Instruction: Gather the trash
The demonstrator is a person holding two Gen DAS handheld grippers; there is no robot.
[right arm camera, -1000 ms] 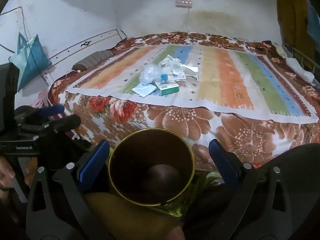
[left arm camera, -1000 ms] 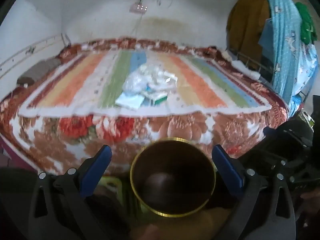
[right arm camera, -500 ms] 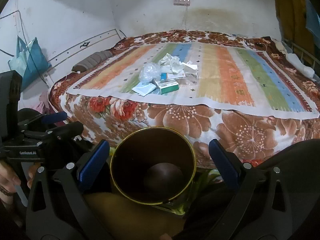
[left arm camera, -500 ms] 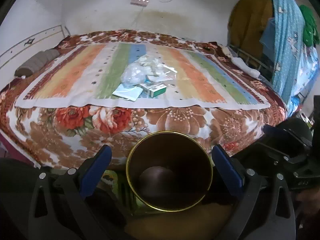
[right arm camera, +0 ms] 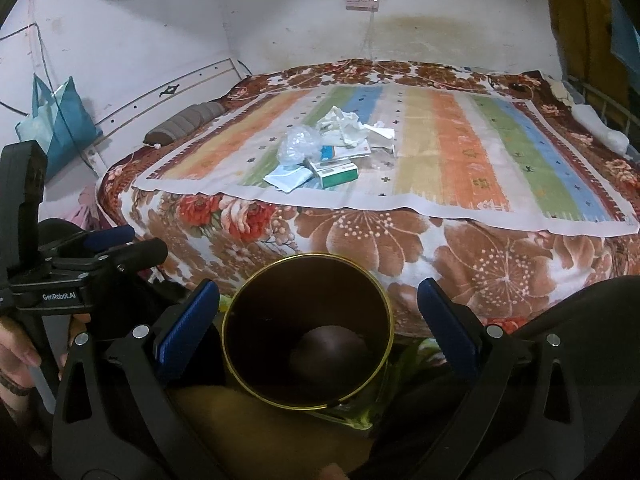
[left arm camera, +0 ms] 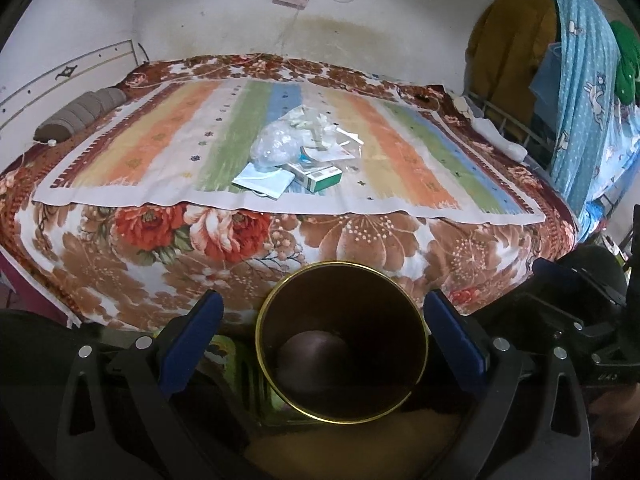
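Nearest, a round dark brown bin with a gold rim (left arm camera: 342,344) stands empty below both cameras, between the blue-padded fingers of the left gripper (left arm camera: 320,320) and the right gripper (right arm camera: 318,312) — each spread wide apart, gripping nothing. Only the right view shows a hand (right arm camera: 16,354) and "GenRoboLAI" on the left tool. Farther off, a pile of trash (left arm camera: 298,156) — crumpled clear plastic, white paper, a green-and-white carton — lies mid-bed on a striped pastel sheet (left arm camera: 400,160).
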